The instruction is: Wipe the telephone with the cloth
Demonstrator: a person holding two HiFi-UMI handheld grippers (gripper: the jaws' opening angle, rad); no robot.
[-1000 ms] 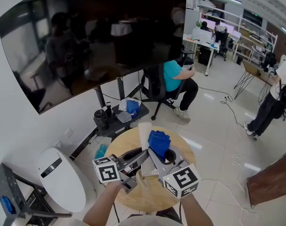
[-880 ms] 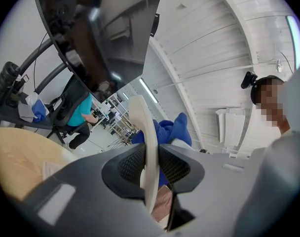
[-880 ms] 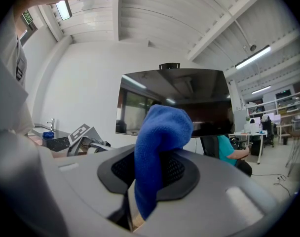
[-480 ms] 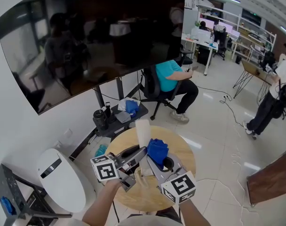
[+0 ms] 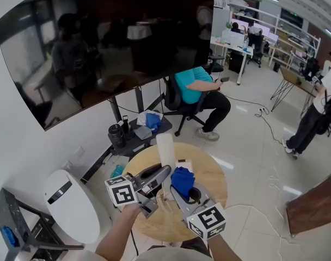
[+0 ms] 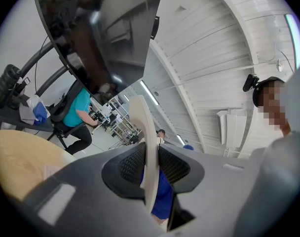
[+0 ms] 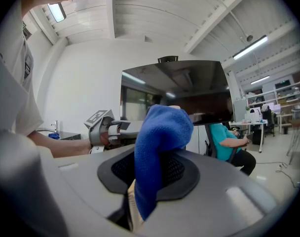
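My left fingers [image 6: 130, 166] clamp a cream-white plastic telephone handset [image 6: 148, 142]; my right fingers [image 7: 176, 171] clamp a bunched blue cloth [image 7: 162, 127] beside it, over the round wooden surface [image 5: 212, 174].

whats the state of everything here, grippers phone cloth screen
left gripper, shut on the telephone
right gripper, shut on the cloth
telephone, held edge-on between the jaws, sticking out past them
cloth, bunched up, close beside the telephone
wall screen, dark, showing only reflections
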